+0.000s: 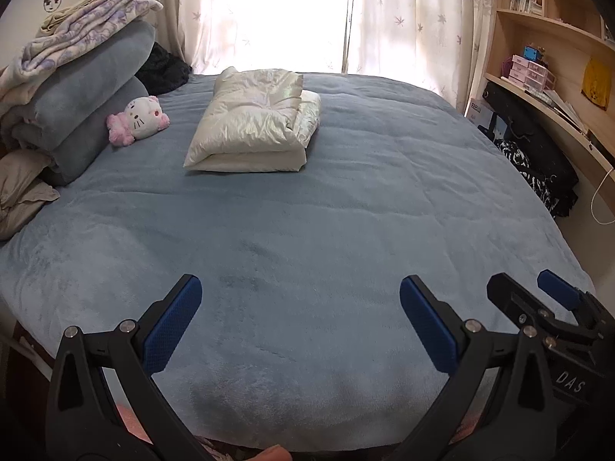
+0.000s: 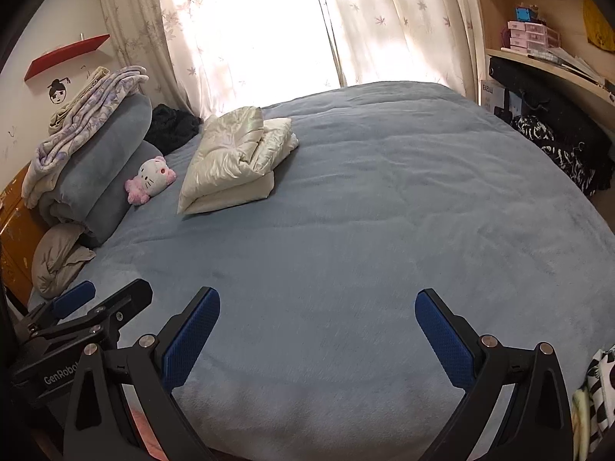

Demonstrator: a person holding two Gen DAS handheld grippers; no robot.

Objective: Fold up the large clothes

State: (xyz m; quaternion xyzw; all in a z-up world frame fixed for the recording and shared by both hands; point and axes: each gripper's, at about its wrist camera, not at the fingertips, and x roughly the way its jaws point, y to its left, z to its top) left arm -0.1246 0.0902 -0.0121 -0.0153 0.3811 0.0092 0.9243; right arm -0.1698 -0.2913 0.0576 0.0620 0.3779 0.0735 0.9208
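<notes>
While both claws hang over the near edge of the bed (image 1: 307, 230), neither holds anything. Left of the folded cream jacket (image 1: 250, 123): stacked blue and floral bedding (image 1: 84, 73), then a pink-and-white plush cat (image 1: 138, 119) just beside it. Jacket lies on the far half of the bed, well apart from the claws. Left claw (image 1: 300, 322) spread wide, empty. Right claw (image 2: 317, 338) likewise wide, empty. Bookshelf (image 1: 553, 30) right of the jacket.

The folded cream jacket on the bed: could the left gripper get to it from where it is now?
Probably yes. The left gripper is open, holds nothing, and only bare blue blanket lies between it and the cream jacket, though it sits well across the bed.
</notes>
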